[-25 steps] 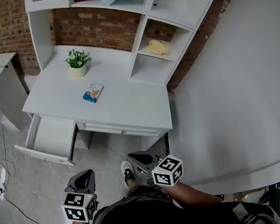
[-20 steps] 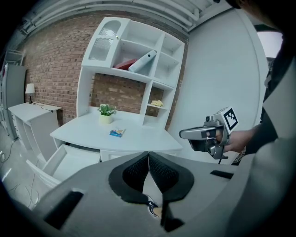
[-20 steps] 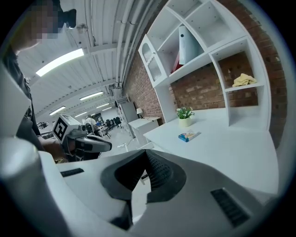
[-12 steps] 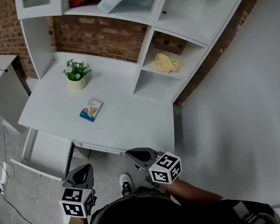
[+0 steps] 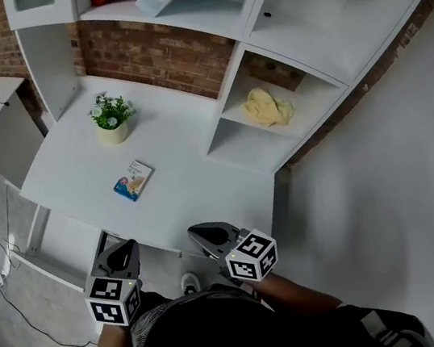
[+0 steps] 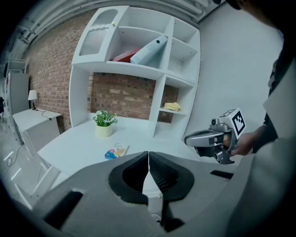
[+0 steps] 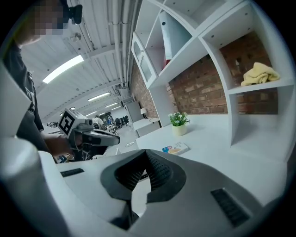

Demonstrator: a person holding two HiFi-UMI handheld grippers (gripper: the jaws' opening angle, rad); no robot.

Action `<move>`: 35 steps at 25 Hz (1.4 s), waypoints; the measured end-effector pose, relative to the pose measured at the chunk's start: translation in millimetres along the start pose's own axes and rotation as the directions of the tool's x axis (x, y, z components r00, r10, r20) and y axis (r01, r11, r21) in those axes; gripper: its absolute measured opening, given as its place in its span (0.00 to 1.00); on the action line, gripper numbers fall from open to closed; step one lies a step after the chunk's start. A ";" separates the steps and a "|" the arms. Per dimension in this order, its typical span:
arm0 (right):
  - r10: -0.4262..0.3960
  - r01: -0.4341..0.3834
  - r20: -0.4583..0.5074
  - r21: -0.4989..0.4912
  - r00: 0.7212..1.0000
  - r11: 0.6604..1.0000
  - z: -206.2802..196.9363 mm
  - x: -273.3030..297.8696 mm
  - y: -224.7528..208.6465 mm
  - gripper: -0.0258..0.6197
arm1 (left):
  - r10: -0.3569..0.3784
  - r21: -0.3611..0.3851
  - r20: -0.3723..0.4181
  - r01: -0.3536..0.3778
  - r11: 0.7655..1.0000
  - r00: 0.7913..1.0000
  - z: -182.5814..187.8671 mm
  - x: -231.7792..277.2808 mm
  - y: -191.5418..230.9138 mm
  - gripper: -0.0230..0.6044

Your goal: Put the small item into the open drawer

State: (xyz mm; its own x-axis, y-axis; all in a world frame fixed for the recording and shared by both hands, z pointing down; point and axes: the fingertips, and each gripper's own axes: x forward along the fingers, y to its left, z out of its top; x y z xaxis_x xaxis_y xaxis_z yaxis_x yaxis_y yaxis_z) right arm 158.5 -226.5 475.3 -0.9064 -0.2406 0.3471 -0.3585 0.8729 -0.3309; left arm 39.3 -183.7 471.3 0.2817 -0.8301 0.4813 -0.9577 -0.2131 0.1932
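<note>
The small item, a blue and cream box (image 5: pixel 134 180), lies flat on the white desk (image 5: pixel 192 172), left of middle. It also shows as the box (image 6: pixel 116 152) in the left gripper view and the box (image 7: pixel 175 148) in the right gripper view. The open drawer (image 5: pixel 66 238) juts out under the desk's left front, partly hidden by the desktop. My left gripper (image 5: pixel 127 247) hangs shut and empty in front of the desk, near the drawer. My right gripper (image 5: pixel 196 232) is beside it, also shut and empty. Both are well short of the box.
A potted plant (image 5: pixel 111 118) stands at the desk's back left. A yellow cloth (image 5: pixel 269 107) lies in a low shelf cubby on the right. Shelves with a red book and a blue binder (image 6: pixel 149 50) rise behind. A cable (image 5: pixel 7 267) trails on the floor at left.
The view has drawn closer to the desk, and both grippers now sit at its front edge. The drawer has slid partly under the desktop in view. Both grippers stay shut.
</note>
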 end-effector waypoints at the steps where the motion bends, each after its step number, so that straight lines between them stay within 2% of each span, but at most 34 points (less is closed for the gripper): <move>1: 0.001 -0.001 0.002 0.005 1.000 1.000 1.7 1.2 -6.7 0.05 | 0.010 0.005 -0.006 -0.010 1.000 1.000 2.8 6.0 1.7 0.07; 8: -0.014 0.014 0.010 0.036 1.000 0.999 9.9 13.4 -36.6 0.05 | 0.025 0.057 -0.053 -0.022 0.998 0.998 18.4 44.0 24.8 0.07; 14: -0.070 0.070 -0.003 0.058 0.998 0.996 19.4 30.6 -59.1 0.05 | -0.034 0.113 -0.100 0.045 0.993 0.994 33.4 84.0 45.9 0.08; 18: -0.115 0.115 -0.003 0.076 0.993 0.990 30.7 47.7 -69.4 0.05 | -0.084 0.148 -0.134 0.104 0.983 0.987 44.6 109.6 61.8 0.17; 23: -0.169 0.168 -0.004 0.083 0.986 0.982 37.1 68.3 -79.0 0.05 | -0.117 0.170 -0.171 0.146 0.974 0.978 48.0 134.0 87.6 0.20; 30: -0.236 0.239 -0.039 0.132 0.971 0.962 27.9 80.6 -92.2 0.05 | -0.081 0.181 -0.281 0.136 0.974 0.956 24.2 174.1 130.4 0.34; 35: -0.277 0.283 -0.063 0.138 0.959 0.949 19.1 78.6 -92.4 0.05 | -0.093 0.132 -0.351 0.148 0.980 0.932 5.6 202.7 148.5 0.41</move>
State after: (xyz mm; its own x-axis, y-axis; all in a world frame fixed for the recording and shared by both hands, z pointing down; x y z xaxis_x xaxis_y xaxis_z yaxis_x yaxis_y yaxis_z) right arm 116.1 -334.1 516.4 -0.7556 -0.4456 0.4801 -0.6278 0.7018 -0.3367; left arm -46.2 -386.4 592.8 0.3721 -0.5730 0.7302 -0.9047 -0.3997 0.1473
